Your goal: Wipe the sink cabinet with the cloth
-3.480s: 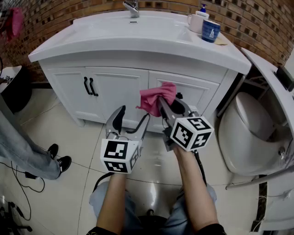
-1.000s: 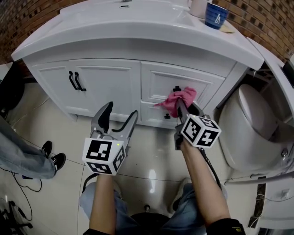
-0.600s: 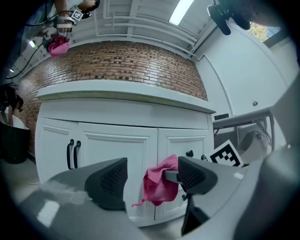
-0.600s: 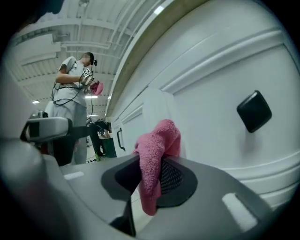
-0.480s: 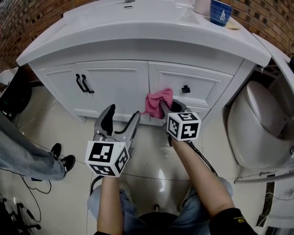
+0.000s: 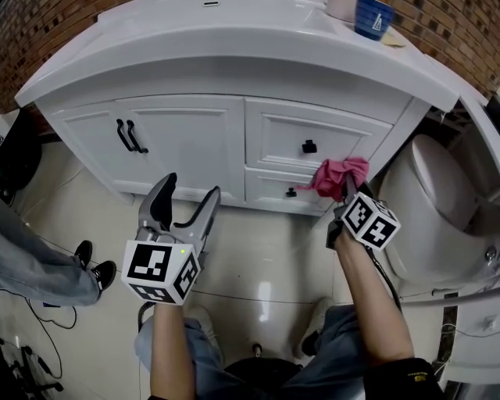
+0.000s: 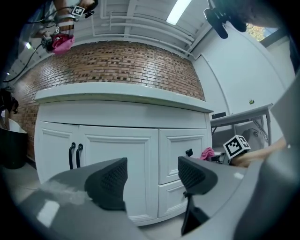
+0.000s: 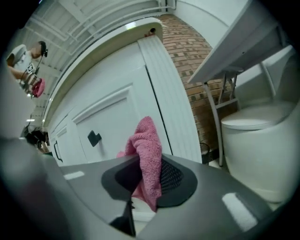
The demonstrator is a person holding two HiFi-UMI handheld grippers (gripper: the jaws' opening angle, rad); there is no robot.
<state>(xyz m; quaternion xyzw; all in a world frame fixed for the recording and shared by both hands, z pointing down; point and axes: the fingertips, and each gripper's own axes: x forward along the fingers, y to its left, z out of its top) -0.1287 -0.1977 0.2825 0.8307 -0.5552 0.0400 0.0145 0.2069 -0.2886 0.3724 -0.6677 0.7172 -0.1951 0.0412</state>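
Observation:
The white sink cabinet [image 6: 187,133] has two doors on the left and two drawers on the right. My right gripper [image 6: 342,186] is shut on a pink cloth [image 6: 337,176], which lies against the lower drawer's right end near the cabinet's corner post. In the right gripper view the pink cloth [image 8: 147,154] sticks up between the jaws in front of the drawer front [image 8: 112,126]. My left gripper [image 6: 183,205] hangs open and empty below the doors, apart from the cabinet; its jaws [image 7: 150,180] frame the right door [image 7: 119,164].
A toilet [image 6: 437,211] stands close on the right of the cabinet. A blue cup [image 6: 372,17] sits on the countertop [image 6: 234,47]. Another person's legs and shoes [image 6: 55,269] are at the left. Black door handles [image 6: 127,136] and drawer knobs [image 6: 309,146] stick out.
My right gripper has carried the cloth from the middle of the cabinet front to the right end of the drawers. The left gripper has stayed open and drifted slightly left.

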